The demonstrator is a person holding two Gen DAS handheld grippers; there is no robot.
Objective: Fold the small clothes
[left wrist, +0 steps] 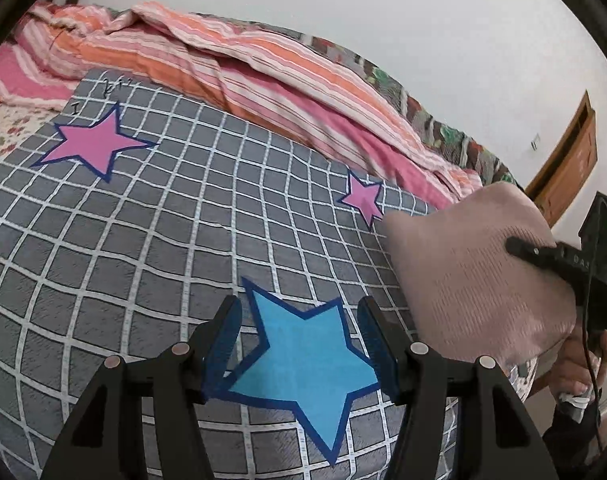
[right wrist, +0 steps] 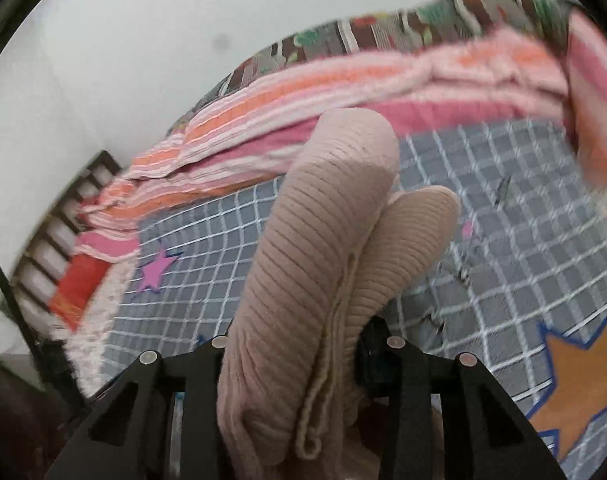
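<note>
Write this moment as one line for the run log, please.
task: fold small clothes | right gripper: shut on pink knit garment, lifted off checked mat | left gripper: open, empty, over blue star

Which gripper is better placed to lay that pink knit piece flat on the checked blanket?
The right gripper: it is already clamped on the pink knit garment, held up off the checked blanket. The left gripper is open and empty over the blue star.
</note>
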